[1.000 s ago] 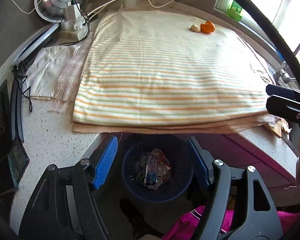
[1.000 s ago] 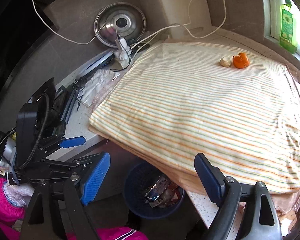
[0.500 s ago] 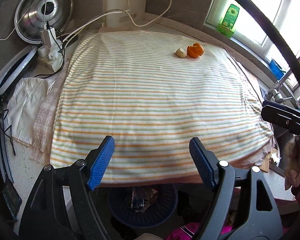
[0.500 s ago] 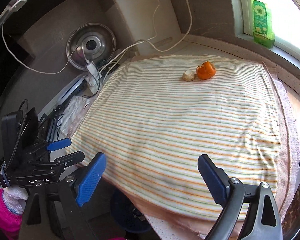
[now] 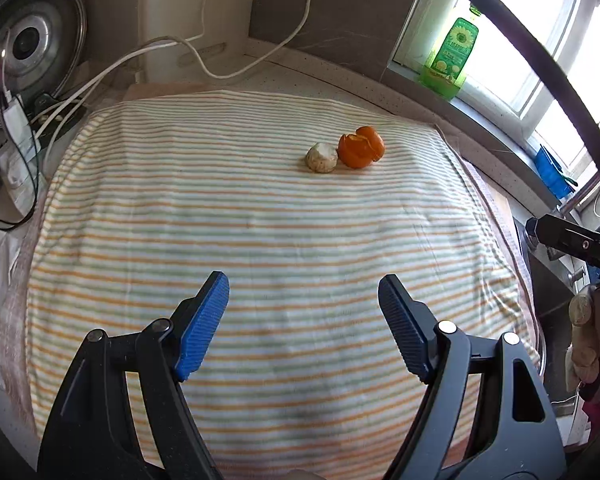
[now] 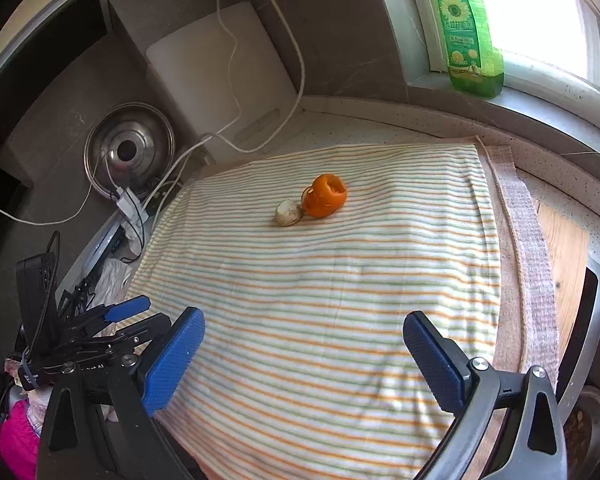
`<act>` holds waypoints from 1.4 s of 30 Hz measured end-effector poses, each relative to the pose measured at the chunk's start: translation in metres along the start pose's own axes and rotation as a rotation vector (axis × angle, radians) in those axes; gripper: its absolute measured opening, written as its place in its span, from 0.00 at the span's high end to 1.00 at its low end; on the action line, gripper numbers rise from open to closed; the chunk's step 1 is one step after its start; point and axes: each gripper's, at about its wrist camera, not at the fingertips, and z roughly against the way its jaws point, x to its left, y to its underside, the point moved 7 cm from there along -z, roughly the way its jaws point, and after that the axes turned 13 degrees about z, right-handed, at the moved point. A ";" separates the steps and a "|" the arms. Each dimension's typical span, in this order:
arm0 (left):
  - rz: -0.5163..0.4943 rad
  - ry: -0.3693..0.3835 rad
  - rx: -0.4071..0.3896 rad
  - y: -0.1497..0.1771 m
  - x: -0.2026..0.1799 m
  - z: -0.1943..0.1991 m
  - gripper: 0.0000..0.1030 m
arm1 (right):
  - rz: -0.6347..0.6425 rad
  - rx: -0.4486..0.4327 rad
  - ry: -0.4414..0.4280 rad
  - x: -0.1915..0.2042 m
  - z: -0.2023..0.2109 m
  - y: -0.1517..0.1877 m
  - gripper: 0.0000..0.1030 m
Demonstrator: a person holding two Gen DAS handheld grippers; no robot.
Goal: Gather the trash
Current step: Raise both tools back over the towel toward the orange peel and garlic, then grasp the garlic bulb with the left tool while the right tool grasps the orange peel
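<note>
A curled orange peel [image 5: 360,147] [image 6: 326,195] and a pale round scrap [image 5: 321,157] [image 6: 287,213] lie side by side, touching, on the far part of a striped cloth [image 5: 260,240] [image 6: 320,280] spread over the counter. My left gripper [image 5: 300,280] hovers open over the near half of the cloth, well short of the scraps, with nothing between its blue pads. My right gripper [image 6: 302,316] is also over the near cloth; its jaws are opening wide and hold nothing.
A green bottle [image 5: 452,60] [image 6: 470,36] stands on the window sill. A steel lid [image 5: 28,44] [image 6: 128,152], a white charger and cables [image 5: 220,72] crowd the back left. A wooden board [image 6: 564,248] and a sink rim [image 6: 596,320] lie right of the cloth.
Both grippers have moved forward from above the blue bin to above the cloth; the bin has dropped out of view. The scraps look nearer. The right jaws stand wider.
</note>
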 end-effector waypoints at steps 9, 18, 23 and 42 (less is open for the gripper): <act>0.010 0.008 0.032 -0.047 -0.026 -0.065 0.31 | -0.007 0.006 -0.040 -0.040 -0.020 -0.031 0.02; -0.022 -0.002 0.084 -0.064 -0.047 -0.109 0.39 | -0.059 0.017 -0.125 -0.059 -0.053 -0.054 0.07; -0.017 -0.023 0.100 -0.075 -0.048 -0.130 0.50 | -0.112 0.027 -0.174 -0.067 -0.072 -0.065 0.15; 0.003 -0.065 0.076 -0.096 -0.031 -0.154 0.65 | -0.097 0.081 -0.220 -0.065 -0.135 -0.087 0.18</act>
